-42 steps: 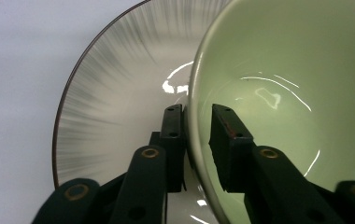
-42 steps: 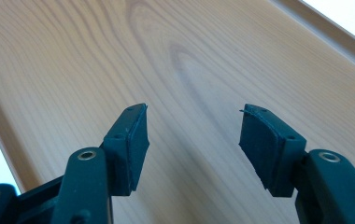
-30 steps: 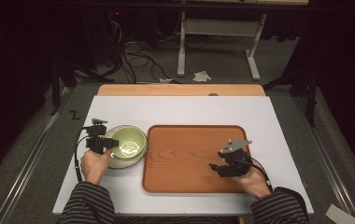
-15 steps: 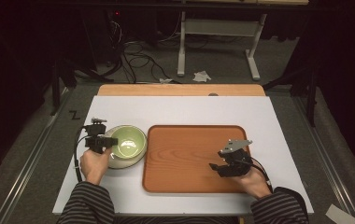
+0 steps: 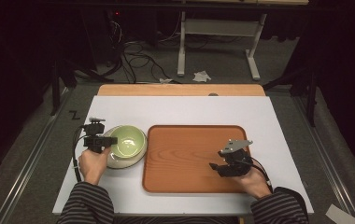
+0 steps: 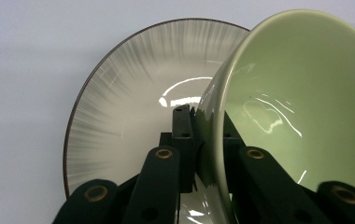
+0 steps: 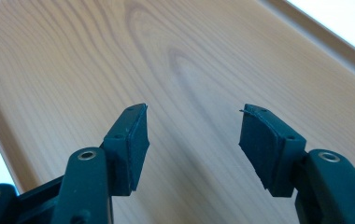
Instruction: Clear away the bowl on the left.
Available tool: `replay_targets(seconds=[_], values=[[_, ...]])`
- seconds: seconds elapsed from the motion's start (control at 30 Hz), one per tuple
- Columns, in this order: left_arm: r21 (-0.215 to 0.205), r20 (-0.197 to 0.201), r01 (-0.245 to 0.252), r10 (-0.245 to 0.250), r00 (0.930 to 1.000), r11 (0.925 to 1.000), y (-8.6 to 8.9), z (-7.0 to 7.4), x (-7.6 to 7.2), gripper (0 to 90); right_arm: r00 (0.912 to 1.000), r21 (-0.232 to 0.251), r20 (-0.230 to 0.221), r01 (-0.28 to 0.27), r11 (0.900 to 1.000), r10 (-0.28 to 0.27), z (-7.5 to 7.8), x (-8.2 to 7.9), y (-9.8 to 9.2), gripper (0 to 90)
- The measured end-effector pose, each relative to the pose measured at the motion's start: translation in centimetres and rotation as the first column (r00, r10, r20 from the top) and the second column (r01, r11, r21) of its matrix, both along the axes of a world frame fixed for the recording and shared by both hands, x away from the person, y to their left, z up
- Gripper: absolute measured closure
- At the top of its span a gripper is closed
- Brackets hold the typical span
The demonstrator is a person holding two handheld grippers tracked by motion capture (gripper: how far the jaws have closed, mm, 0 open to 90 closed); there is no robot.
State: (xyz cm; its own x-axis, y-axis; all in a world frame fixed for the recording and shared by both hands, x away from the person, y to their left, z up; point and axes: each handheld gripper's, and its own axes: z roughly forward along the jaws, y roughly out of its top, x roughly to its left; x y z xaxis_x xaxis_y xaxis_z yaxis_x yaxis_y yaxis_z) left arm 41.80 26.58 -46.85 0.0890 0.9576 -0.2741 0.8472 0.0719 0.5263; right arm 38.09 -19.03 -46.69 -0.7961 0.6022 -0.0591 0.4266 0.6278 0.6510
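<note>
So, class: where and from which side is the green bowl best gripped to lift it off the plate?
By its thin rim, from the left. The green bowl flares wide, so only the wall fits between jaws. The left gripper already pinches it there, one pad inside, one outside, above the striped plate. Probably secure enough for a short lift.

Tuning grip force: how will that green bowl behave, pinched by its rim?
The green bowl looks glazed and glossy, so probably slippery between the left hand-held gripper pads. Held by one rim wall, it will likely tilt. It seems ceramic, so it may chip against the plate.
</note>
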Motion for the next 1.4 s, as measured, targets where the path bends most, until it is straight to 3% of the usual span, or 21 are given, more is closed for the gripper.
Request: replay_targets(seconds=[0.3, 0.57, 0.7, 1.1, 1.4], values=[[-0.014, 0.023, 0.013, -0.013, 0.9997, 0.9998, -0.3, 0.5, -0.2, 83.3, 1.0000, 0.000, -0.003, -0.002, 1.000, 0.002, 0.0, 0.0, 0.0, 43.7], [-0.005, 0.018, 0.031, -0.031, 0.9993, 0.9995, -0.4, 0.5, -0.2, 83.3, 1.0000, -0.003, -0.006, 0.000, 1.000, 0.000, 0.0, 0.0, 0.0, 43.7], [-0.022, 0.030, 0.034, -0.033, 0.9990, 0.9992, -0.5, 0.8, -0.3, 83.3, 1.0000, -0.003, -0.007, -0.001, 1.000, 0.001, 0.0, 0.0, 0.0, 43.7], [-0.023, 0.035, 0.081, -0.081, 0.9961, 0.9964, -1.3, 1.6, -0.5, 83.0, 1.0000, -0.001, -0.004, -0.004, 1.000, 0.004, 0.0, 0.0, 0.0, 43.8], [-0.058, 0.051, 0.099, -0.096, 0.9941, 0.9934, -1.6, 2.0, -0.6, 82.9, 1.0000, -0.005, -0.006, -0.004, 1.000, 0.004, 0.0, 0.0, 0.0, 43.9]])
